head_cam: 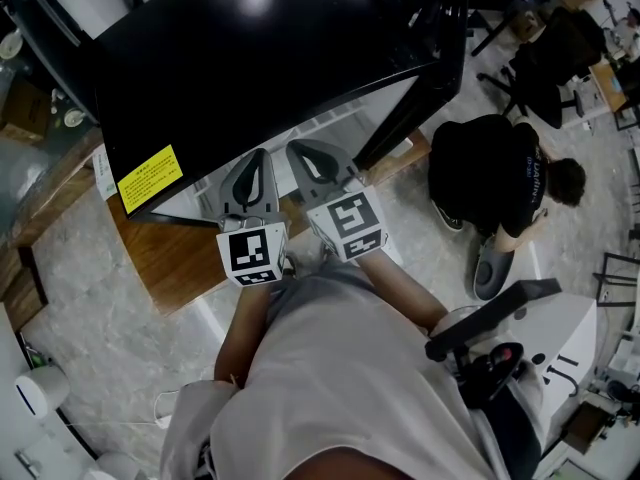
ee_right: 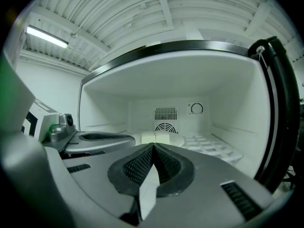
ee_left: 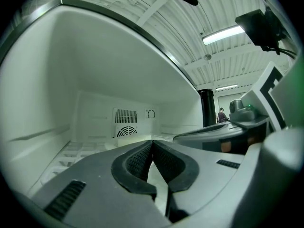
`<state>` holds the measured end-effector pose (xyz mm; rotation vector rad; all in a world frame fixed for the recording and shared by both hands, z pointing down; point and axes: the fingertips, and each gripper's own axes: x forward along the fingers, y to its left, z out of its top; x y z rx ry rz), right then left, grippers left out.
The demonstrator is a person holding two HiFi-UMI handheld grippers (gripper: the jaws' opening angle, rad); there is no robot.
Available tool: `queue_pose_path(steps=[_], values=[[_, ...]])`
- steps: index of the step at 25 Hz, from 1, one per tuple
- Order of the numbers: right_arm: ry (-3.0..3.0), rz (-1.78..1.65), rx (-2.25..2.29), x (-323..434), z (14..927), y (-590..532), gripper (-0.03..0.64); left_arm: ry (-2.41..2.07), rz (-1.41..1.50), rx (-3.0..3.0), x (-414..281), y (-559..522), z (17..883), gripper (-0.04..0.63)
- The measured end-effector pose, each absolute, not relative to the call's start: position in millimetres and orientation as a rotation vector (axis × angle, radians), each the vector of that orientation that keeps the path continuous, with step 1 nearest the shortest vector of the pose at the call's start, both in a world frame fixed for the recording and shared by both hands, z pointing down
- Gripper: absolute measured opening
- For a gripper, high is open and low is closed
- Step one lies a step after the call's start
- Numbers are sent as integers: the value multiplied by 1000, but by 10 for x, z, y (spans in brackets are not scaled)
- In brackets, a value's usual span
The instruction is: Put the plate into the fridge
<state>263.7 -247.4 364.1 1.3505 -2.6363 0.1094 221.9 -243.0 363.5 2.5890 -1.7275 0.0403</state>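
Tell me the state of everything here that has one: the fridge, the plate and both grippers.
fridge: open, its inside facing the grippers.
plate: pinched at its near rim by both grippers, reaching into the fridge.
left gripper: shut on the plate.
right gripper: shut on the plate.

The fridge (head_cam: 270, 58) interior is hidden under its black top in the head view; the white thing (ee_right: 159, 137) inside is half covered by the right hand-held gripper (ee_right: 153, 145)
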Motion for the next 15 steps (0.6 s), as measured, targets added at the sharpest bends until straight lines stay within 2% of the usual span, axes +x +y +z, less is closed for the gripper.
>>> queue_pose_path(steps=[15], values=[[-2614,119,1354,2579,3683,-2583,17,-1730,14,2585,2183,-2478,3610,18]])
